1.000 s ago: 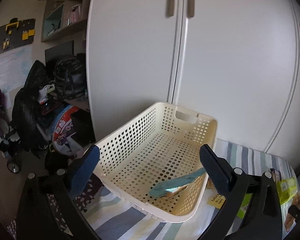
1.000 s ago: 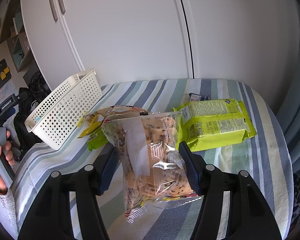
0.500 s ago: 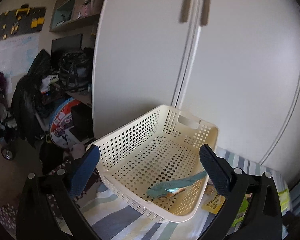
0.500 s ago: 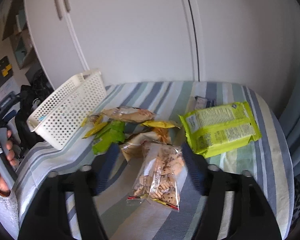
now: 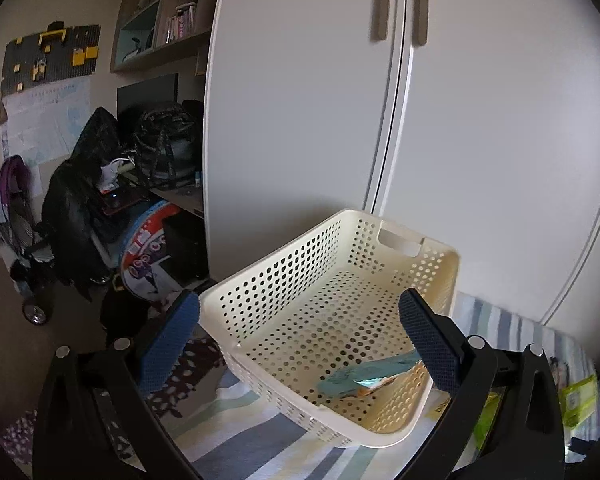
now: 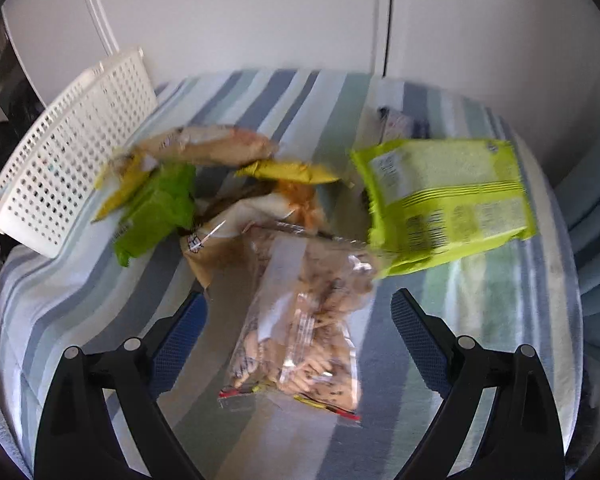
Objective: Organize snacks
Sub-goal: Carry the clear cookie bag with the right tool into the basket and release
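- Your right gripper (image 6: 298, 320): jaws spread wide, holding nothing, poised above the clear bag of biscuits (image 6: 300, 320), which lies flat on the striped tablecloth (image 6: 500, 320) between the two fingers and touches neither, as far as the blurred picture shows.
- Your left gripper (image 5: 300, 344): jaws spread wide and empty, aimed at the cream perforated basket (image 5: 284, 280), whose near rim sits between the fingers.
- Basket, contents: one teal packet (image 5: 364, 372) leaning in the near right corner, something orange tucked under it; the rest of the floor is bare.
- Basket, position: at the left edge of the table, in front of the white cupboard doors (image 5: 300, 120).
- Loose stock on the cloth, just beyond the biscuit bag: a beige pouch (image 6: 220, 144), a yellow wrapper (image 6: 288, 170), a bright green packet (image 6: 160, 208), a cream packet under them, all overlapping in one heap beside the basket.
- Large lime-yellow bag (image 6: 448, 200): right of the heap, printed back upward, its corner overlapping the top of the biscuit bag.
- Small dark packet (image 6: 400, 120): behind the lime bag, too blurred to identify.
- Progress, by my estimate: early. One packet filed, most of the stock not yet binned.
- Biscuit bag, condition: thin crinkled film, loosely filled, white label strip down its middle; likely to sag and slip if you pinch it at an edge.
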